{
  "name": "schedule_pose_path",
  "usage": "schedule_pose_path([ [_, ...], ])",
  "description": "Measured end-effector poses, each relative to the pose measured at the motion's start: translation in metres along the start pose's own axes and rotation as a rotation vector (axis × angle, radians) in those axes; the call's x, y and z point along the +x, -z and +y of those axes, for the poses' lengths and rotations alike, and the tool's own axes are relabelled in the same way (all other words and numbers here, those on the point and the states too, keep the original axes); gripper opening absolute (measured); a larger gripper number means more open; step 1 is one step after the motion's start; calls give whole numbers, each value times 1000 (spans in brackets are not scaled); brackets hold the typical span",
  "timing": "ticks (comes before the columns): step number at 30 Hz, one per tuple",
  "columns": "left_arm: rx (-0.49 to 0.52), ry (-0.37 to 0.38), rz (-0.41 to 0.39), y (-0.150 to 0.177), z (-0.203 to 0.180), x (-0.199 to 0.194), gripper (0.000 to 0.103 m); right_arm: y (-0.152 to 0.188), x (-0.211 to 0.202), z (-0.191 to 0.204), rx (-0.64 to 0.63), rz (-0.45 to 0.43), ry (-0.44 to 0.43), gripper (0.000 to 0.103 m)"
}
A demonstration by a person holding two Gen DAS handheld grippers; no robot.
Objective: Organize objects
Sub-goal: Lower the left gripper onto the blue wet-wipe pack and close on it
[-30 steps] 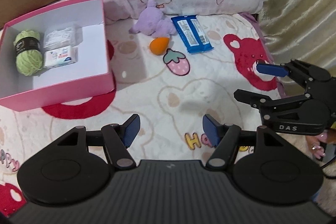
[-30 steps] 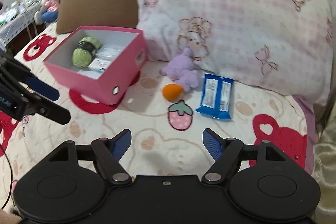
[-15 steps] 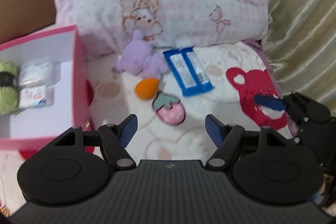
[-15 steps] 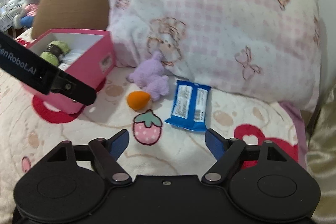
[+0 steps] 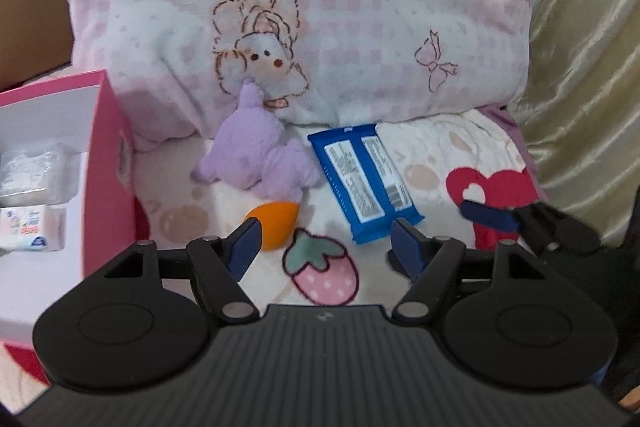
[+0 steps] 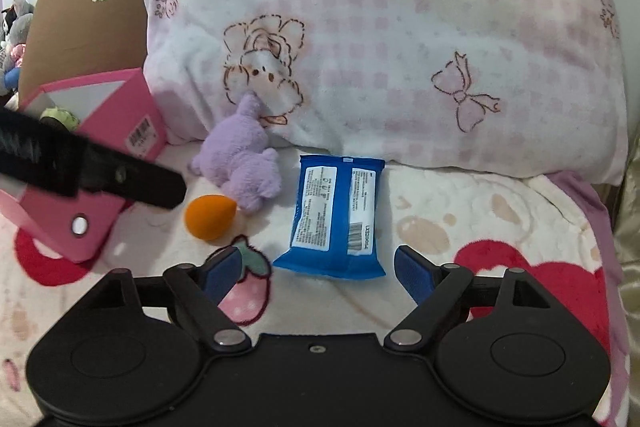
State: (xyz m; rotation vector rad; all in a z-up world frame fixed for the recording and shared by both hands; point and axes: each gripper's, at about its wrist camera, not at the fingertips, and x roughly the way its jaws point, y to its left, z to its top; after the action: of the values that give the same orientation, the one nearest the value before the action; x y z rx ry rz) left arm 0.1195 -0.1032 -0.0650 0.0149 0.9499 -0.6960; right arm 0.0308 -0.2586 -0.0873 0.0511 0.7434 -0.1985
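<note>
A purple plush toy (image 5: pixel 258 157), an orange egg-shaped sponge (image 5: pixel 276 223) and a blue wipes packet (image 5: pixel 362 179) lie on the blanket below a pillow. My left gripper (image 5: pixel 326 251) is open and empty, just short of the sponge. My right gripper (image 6: pixel 316 275) is open and empty, just short of the blue packet (image 6: pixel 334 215); the plush (image 6: pixel 244 157) and sponge (image 6: pixel 210 217) lie to its left. The pink box (image 5: pixel 106 167) at the left holds two white packets (image 5: pixel 30 203); green yarn (image 6: pixel 60 117) shows in it in the right wrist view.
A pink checked pillow (image 5: pixel 320 15) backs the objects. A brown cushion (image 6: pixel 80 23) stands behind the pink box (image 6: pixel 116 131). A gold curtain (image 5: pixel 580 67) hangs at the right. The right gripper's finger (image 5: pixel 490 217) shows at the left view's right edge.
Both grippers have moved forward toward the pillow; the plush, sponge and packet now sit much closer. The box has slid toward the left edge of both views. Both stay open.
</note>
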Motion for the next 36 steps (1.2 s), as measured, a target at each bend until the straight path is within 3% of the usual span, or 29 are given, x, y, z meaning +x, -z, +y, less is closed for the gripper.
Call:
schedule_pose_path([
  [3,-15,4,-17,0,2,13,70,20,7,-3,22,-88,55,86],
  [8,-29,8,-15,7,3,37,70,25,10,-3,-50,-167,-8,86],
  [14,27,57,-26,17,-8,51,66,28,18,-9,-11,-124,-40,86],
  [18,34,76,8,18,-14,64,59,29,26,-8,-71,-98,-55,90],
  [22,58,62,33,19,-22,83,59,32,36,-6,-144,-98,-55,90],
  [28,-11,61,9,14,-15,108,53,36,55,-17,-111,-53,-76,92],
  [32,-77,90,14,14,-6,117,40,38,59,-35,10,-52,-138,92],
  [36,-121,133,-1,15,3,118,32,37,47,-33,1,-66,-174,86],
])
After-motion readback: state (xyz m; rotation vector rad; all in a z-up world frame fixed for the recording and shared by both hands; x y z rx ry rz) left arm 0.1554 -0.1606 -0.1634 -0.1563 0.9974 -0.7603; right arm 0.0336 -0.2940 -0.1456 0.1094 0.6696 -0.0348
